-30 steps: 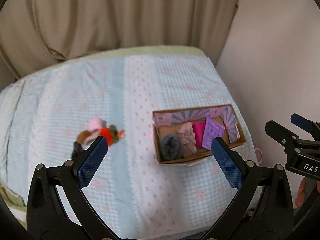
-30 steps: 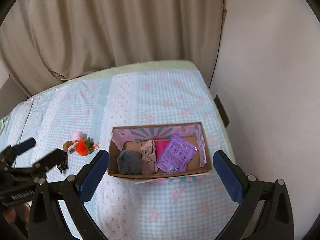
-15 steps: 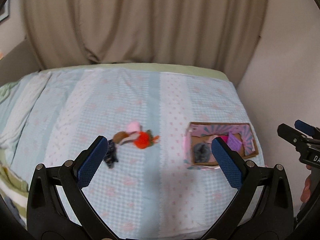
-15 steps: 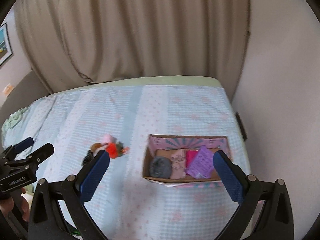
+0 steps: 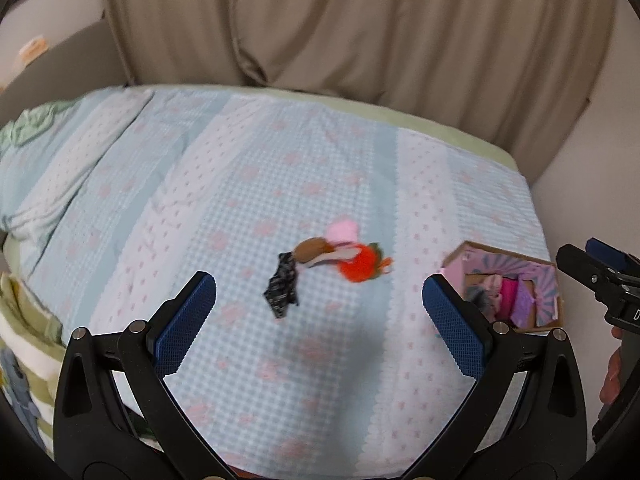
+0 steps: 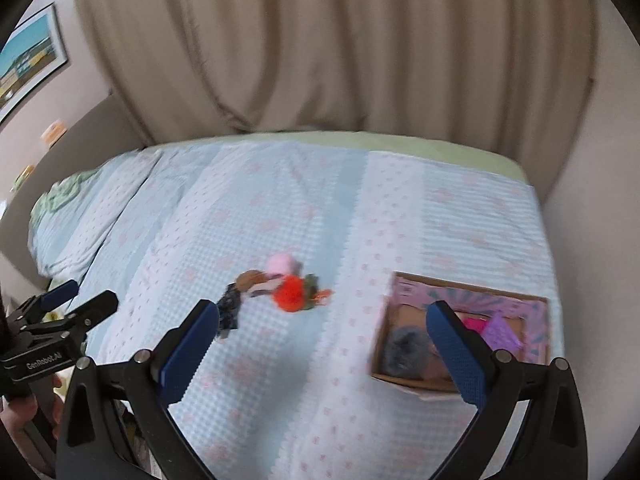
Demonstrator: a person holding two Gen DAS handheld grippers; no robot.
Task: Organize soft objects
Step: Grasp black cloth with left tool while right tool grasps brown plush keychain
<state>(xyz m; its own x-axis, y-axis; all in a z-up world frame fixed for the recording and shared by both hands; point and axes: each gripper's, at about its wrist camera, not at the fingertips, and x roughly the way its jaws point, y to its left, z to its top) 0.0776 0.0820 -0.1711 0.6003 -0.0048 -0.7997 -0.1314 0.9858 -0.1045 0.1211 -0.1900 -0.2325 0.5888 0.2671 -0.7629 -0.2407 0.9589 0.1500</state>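
In the middle of the left wrist frame, a small heap of soft things lies on the bed (image 5: 248, 184): an orange pompom (image 5: 357, 266), a pink puff (image 5: 341, 231) just above it, a brown piece (image 5: 311, 249) touching both on the left, and a dark patterned cloth (image 5: 283, 289) trailing toward the lower left. The heap's long axis runs from that lower-left cloth up to the pompom's right side. The cardboard box (image 5: 554, 280), at the right edge of that frame, already holds a grey puff, something pink and a purple packet, and stands well apart from the heap.

The left hand-held gripper (image 5: 318, 326) is spread wide and holds nothing; the heap sits ahead of it, between the lines of its two fingers, nearest its left finger. The right hand-held gripper (image 6: 322, 348) is equally wide and empty, with the heap off toward its left finger and the box behind its right finger. The left one looks the better aligned for a pick, probably of the dark cloth first.

Both views are motion-blurred, so what the brown piece and the green-tipped bits beside the pompom really are cannot be told. The box is partly hidden by a finger in each view.
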